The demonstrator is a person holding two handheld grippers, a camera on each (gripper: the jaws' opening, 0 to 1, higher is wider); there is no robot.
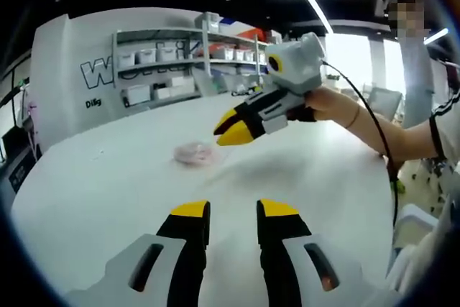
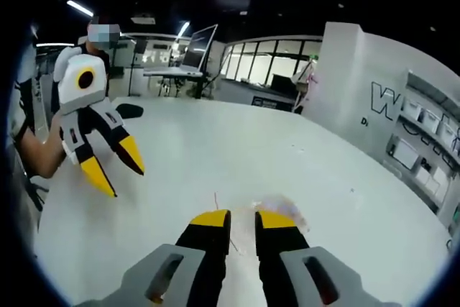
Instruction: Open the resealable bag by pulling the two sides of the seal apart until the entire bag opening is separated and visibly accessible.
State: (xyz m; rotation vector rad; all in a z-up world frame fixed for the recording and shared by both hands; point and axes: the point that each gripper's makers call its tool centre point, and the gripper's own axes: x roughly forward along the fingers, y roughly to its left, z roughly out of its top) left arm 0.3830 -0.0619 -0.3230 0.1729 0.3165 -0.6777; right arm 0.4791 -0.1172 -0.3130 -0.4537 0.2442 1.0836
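1. In the left gripper view, the left gripper (image 1: pixel 233 213) rises from the bottom edge with its two yellow-tipped jaws parallel and apart, a plain gap of white table (image 1: pixel 108 177) showing between them; nothing is held.
2. The resealable bag (image 1: pixel 194 153) lies flat on the table as a small, pale pinkish, crumpled shape, ahead of the left gripper's fingertips and a little to their left, well apart from them.
3. In the same view the right gripper (image 1: pixel 233 131) comes in from the right, held by a person's hand (image 1: pixel 327 103). Its yellow tips sit close together, hovering above the table just to the right of the bag, not touching it.
4. In the right gripper view, the right gripper (image 2: pixel 243 219) has its jaws only slightly apart, a narrow gap between the tips. The bag (image 2: pixel 284 208) shows blurred just beyond the right-hand fingertip; whether the tip touches it cannot be told.
5. The left gripper (image 2: pixel 121 167) appears at the left of that view, its yellow fingers spread apart and pointing down toward the table, well away from the bag.
6. Shelves (image 1: pixel 187 62) with white bins stand against the wall behind the table.
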